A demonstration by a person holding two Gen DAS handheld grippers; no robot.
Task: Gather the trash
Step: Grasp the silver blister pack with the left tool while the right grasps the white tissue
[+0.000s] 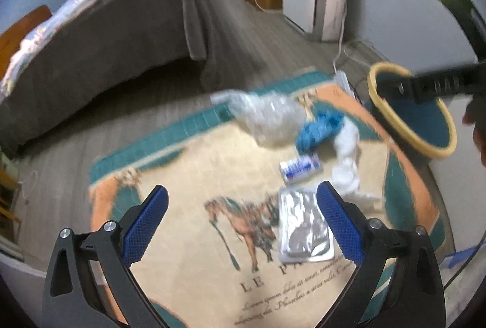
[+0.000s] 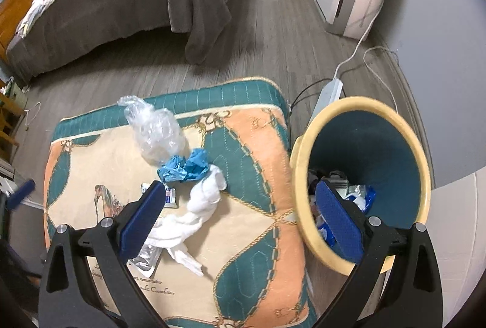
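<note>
Trash of several kinds lies on the quilted horse-print cushion [image 2: 258,151]: a crumpled clear plastic bag [image 2: 158,127], a crumpled blue wrapper [image 2: 185,165], a twisted white tissue [image 2: 200,206], a small printed packet [image 1: 300,168] and a flat silver foil pouch [image 1: 305,227]. All are judged light and soft. The foil pouch lies flat and is probably slippery, so an edge should be taken; the bag can be pinched at its bunched top. The yellow-rimmed teal bin [image 2: 422,164] stands just beside the cushion. The left gripper [image 1: 243,224] and the right gripper [image 2: 240,215] are both spread wide, with nothing between the fingers.
</note>
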